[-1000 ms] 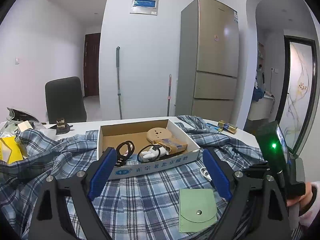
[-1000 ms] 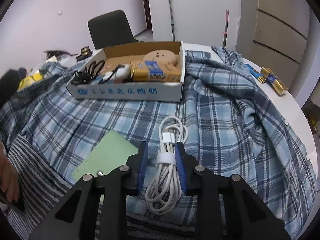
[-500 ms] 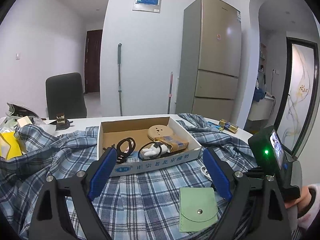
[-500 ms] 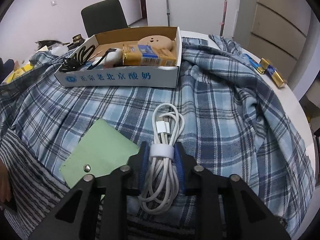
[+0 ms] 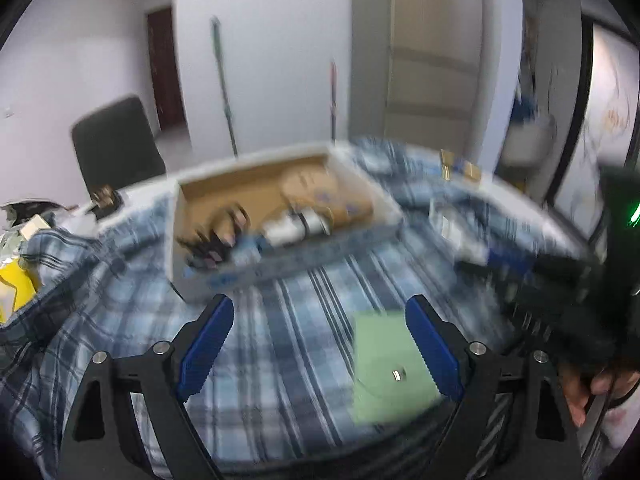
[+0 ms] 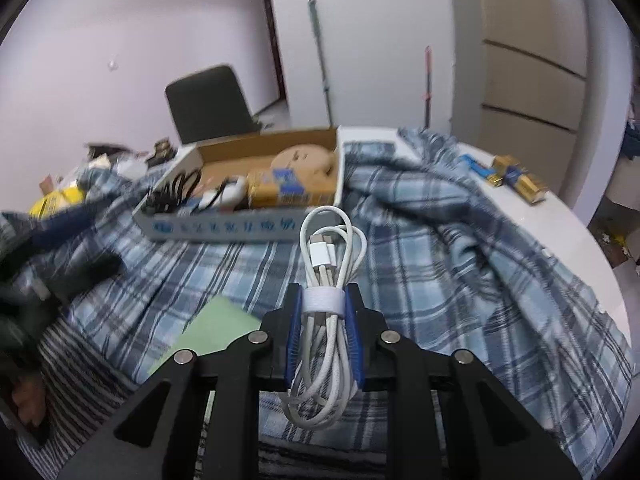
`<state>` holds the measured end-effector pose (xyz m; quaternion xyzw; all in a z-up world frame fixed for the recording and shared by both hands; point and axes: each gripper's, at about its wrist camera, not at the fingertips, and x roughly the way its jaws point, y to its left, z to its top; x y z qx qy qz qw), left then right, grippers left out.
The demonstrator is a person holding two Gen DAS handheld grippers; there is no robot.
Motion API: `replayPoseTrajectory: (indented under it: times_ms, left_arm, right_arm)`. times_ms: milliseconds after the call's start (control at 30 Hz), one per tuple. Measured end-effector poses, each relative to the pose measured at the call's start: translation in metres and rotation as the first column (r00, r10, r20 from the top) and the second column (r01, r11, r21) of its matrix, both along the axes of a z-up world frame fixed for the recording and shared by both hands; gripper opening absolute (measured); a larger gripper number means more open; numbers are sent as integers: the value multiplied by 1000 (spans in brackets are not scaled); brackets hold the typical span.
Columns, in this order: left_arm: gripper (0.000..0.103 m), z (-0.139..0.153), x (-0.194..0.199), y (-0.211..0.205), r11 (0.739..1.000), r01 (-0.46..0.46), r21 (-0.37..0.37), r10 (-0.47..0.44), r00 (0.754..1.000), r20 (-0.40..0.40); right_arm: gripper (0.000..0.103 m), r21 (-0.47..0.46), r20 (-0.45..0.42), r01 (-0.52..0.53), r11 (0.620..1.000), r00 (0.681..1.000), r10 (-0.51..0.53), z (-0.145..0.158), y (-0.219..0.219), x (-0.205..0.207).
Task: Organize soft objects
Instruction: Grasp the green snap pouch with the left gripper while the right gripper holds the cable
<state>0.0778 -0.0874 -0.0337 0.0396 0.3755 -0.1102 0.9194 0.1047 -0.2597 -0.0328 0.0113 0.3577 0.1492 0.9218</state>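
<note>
My right gripper (image 6: 322, 312) is shut on a coiled white cable (image 6: 330, 264) at its white strap and holds it lifted above the blue plaid shirt (image 6: 440, 264). The open cardboard box (image 6: 256, 196) with several small items lies beyond it. In the blurred left wrist view my left gripper (image 5: 316, 340) is open and empty over the shirt (image 5: 280, 340). A green pouch (image 5: 390, 368) lies by its right finger. The box (image 5: 280, 208) is ahead of it. The right gripper with the cable (image 5: 460, 236) shows blurred at the right.
A black chair (image 6: 208, 104) stands behind the table. Gold packets (image 6: 516, 178) lie on the white table (image 6: 580, 248) at the right. Yellow packaging (image 5: 12, 284) and clutter sit at the left. A fridge (image 5: 436, 48) and mop stand by the far wall.
My right gripper has lifted the white cable off the shirt and tilted up. My left gripper has dropped and tilted down towards the shirt, with motion blur.
</note>
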Motion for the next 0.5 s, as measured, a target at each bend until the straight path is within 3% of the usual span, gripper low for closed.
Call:
replayPoseTrajectory:
  times_ms: [67,200,367,500]
  left_arm:
    - [90,-8,3,-14,999,42,24,-41,997,-62]
    - [90,-17,8,-38,993,64,102,-56,995,-80]
    - [90,-21,21,-55,991,60,116,-47,993,-107]
    - [90,-31,41,-59,993,51,105,-33,984,-174]
  right_arm:
    - [20,16,32,48,999,998,-49,5,-7,-2]
    - [20,50,56,101,994,993,-103,10,-19,-1]
    - [20,56,55,188,981,980,-191,10,-30,0]
    - [20,66,57,180,982,981,-183,11,-32,0]
